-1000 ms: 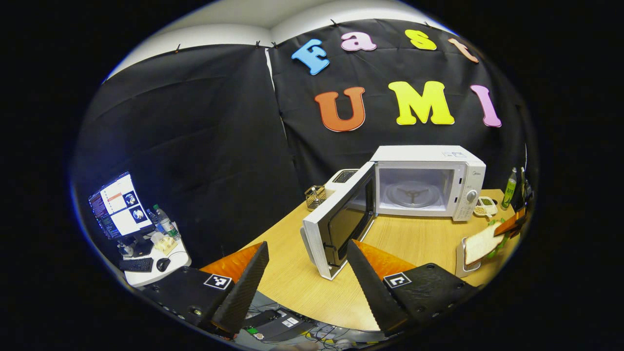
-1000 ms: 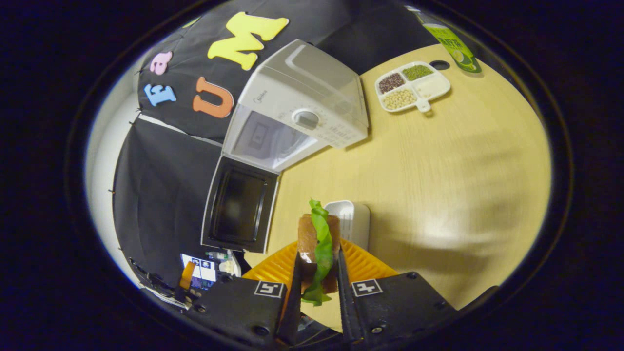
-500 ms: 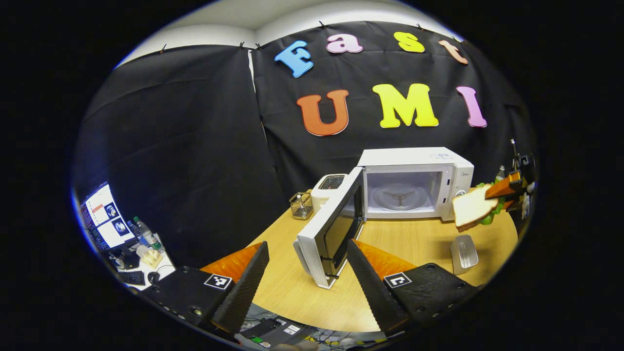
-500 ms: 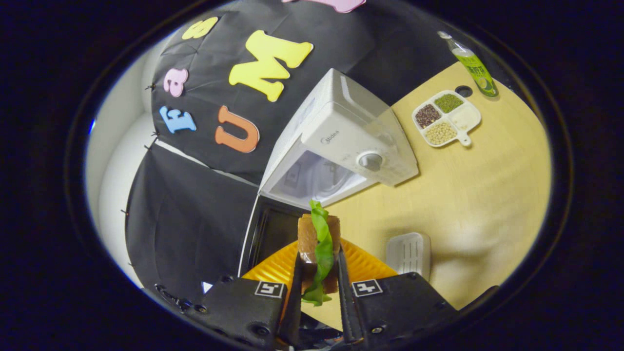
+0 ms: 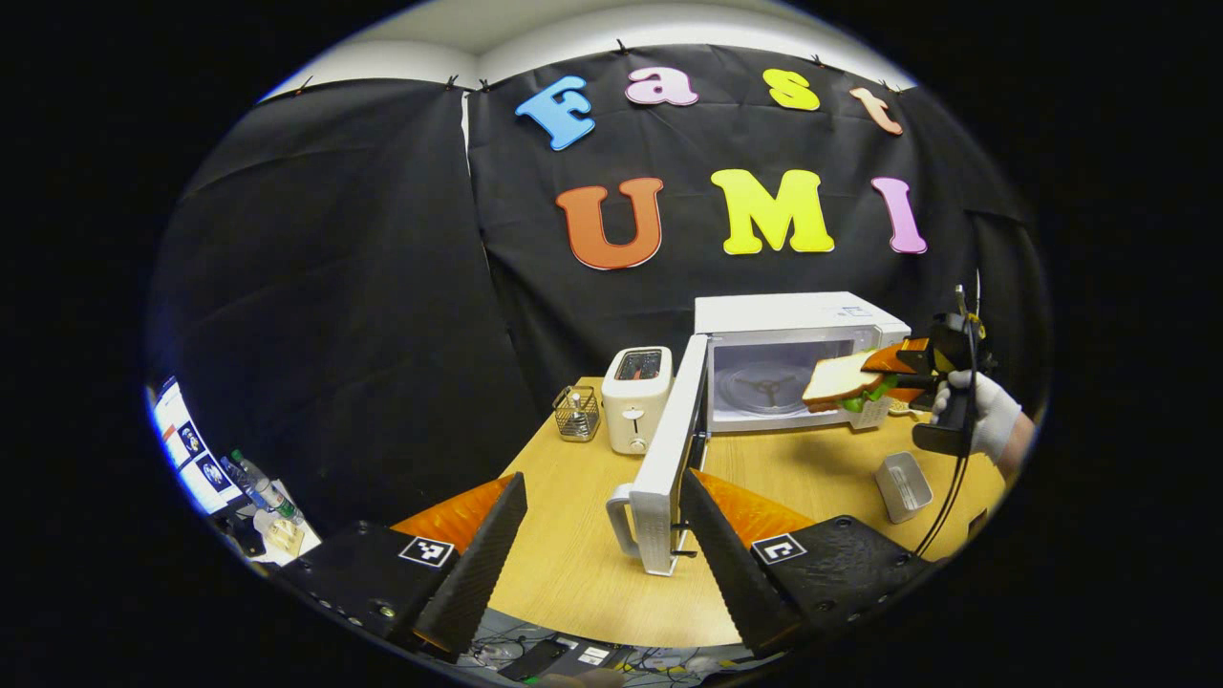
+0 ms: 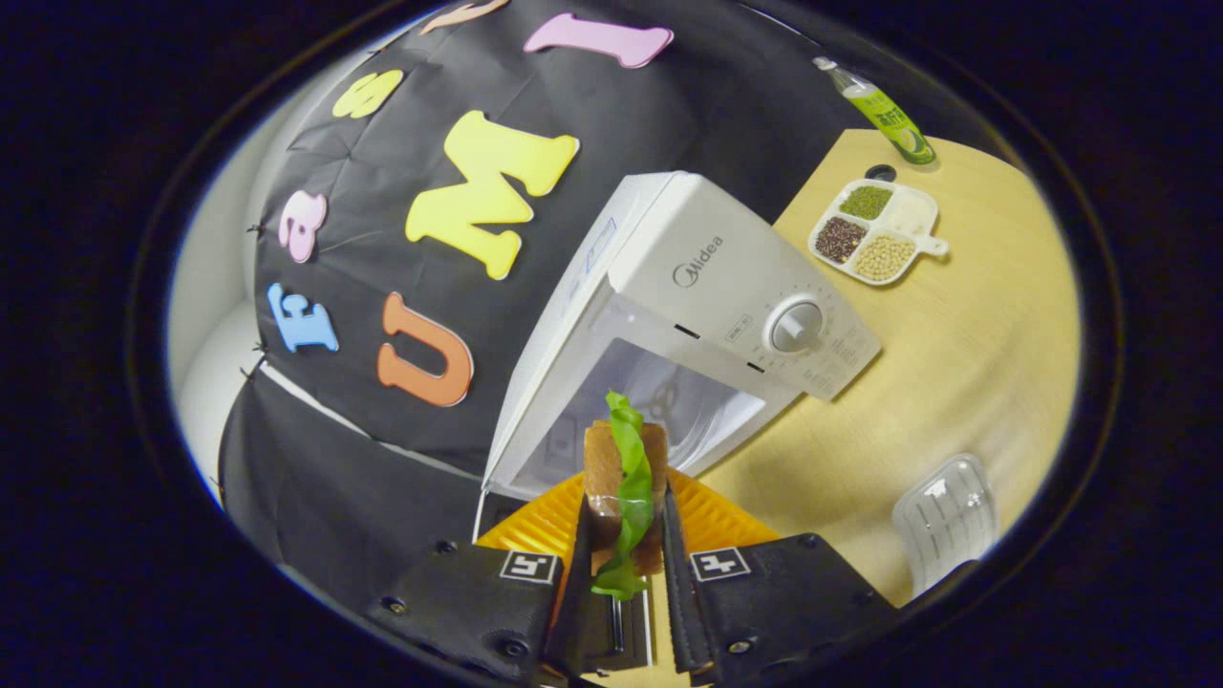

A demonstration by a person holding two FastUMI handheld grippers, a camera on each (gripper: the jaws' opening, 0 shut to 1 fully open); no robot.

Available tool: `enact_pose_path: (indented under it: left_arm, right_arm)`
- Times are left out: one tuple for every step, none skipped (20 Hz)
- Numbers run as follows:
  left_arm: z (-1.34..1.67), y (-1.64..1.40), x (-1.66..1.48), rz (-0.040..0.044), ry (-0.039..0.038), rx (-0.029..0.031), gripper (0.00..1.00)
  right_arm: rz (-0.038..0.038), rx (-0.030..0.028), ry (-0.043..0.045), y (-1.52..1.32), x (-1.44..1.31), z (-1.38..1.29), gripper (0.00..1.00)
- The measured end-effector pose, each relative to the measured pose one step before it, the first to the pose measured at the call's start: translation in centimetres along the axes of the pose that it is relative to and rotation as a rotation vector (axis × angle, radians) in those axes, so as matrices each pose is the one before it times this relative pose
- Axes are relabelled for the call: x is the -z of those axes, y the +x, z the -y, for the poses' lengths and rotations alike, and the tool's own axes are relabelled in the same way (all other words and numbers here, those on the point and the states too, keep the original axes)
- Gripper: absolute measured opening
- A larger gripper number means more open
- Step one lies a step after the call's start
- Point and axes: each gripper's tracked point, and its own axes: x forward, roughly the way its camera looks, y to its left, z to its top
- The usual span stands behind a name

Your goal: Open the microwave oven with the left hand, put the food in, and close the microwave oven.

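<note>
A: What does my left gripper view give?

B: My left tool (image 5: 602, 535) hangs spread and empty near the surface's (image 5: 573, 573) front edge, beside the open microwave door (image 5: 669, 459). Farther off, my gloved hand (image 5: 979, 420) levels the sandwich (image 5: 841, 382) at the microwave (image 5: 793, 354) mouth.

A: And my right gripper view?

B: My right tool (image 6: 621, 545) pinches the sandwich (image 6: 621, 478) across its slices. I judge it soft, light, crushable, so gentle pressure mid-stack suits.
</note>
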Motion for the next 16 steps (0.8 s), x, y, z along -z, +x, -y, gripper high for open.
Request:
enact_pose_path:
  left_arm:
    - [-0.462,0.127,-0.171,0.00005,0.01541,-0.00004,0.97]
    - [-0.532,0.062,0.062,-0.00157,0.01604,-0.00115,0.97]
    - [-0.317,0.119,-0.038,-0.00658,0.01503,0.00178,0.97]
    - [-0.343,-0.049,0.064,-0.00391,0.01204,0.00009,0.97]
    - [-0.316,0.062,-0.044,0.00001,0.00056,-0.00166,0.97]
    - [-0.307,0.229,0.095,-0.00498,-0.00318,-0.00252,0.97]
    - [-0.315,0.346,0.091,-0.00226,0.0037,-0.01719,0.97]
    - [-0.161,0.324,0.286,-0.00675,-0.00109,-0.00531,0.96]
    - [0.148,0.171,0.014,-0.00202,-0.00556,0.00192,0.96]
    - [0.159,0.072,0.106,-0.01005,-0.00179,0.00601,0.96]
    - [0.077,0.012,0.313,-0.01192,0.00391,0.00453,0.97]
    - [0.119,-0.042,-0.238,0.00139,0.00735,0.0052,0.97]
    - [-0.051,-0.023,-0.123,0.00119,0.0069,0.00078,0.97]
    - [-0.007,0.064,0.081,-0.00074,0.00537,0.00363,0.97]
    - [-0.056,-0.069,0.029,-0.0026,0.00012,0.00211,0.97]
    - [-0.024,0.033,-0.123,0.0014,-0.00292,-0.00027,0.96]
  right_arm:
    - [0.03563,0.01986,0.01797,1.355,0.263,0.087,0.37]
    - [0.02847,0.00796,0.0221,1.366,0.41,-0.142,0.37]
    - [0.02698,0.00414,0.02874,1.262,0.294,-0.169,0.37]
    - [0.02376,0.00293,0.02707,1.248,0.453,-0.195,0.37]
    - [0.02439,0.00666,0.01282,1.322,0.288,-0.026,0.37]
    - [0.01561,0.01503,0.00047,1.153,0.167,0.14,0.37]
    - [0.02387,0.01507,0.00348,1.227,0.1,0.102,0.37]
    - [0.03418,0.00777,0.01801,1.006,-0.14,-0.23,0.38]
    - [0.02947,-0.00132,0.01935,0.867,0.017,-0.383,0.38]
    - [0.03627,-0.00423,0.00771,0.969,-0.191,-0.421,0.3]
    - [0.02374,0.00288,-0.00535,0.947,0.101,-0.228,0.3]
    - [0.00634,0.00622,-0.0046,0.901,0.533,-0.122,0.39]
    - [0.00203,0.00375,-0.00537,0.837,0.461,-0.119,0.3]
    - [-0.00593,0.01047,-0.01603,0.625,0.502,0.061,0.31]
    - [0.00245,0.01699,-0.02072,0.51,0.399,0.348,0.41]
    - [0.012,0.0263,-0.03531,0.401,0.137,0.733,0.42]
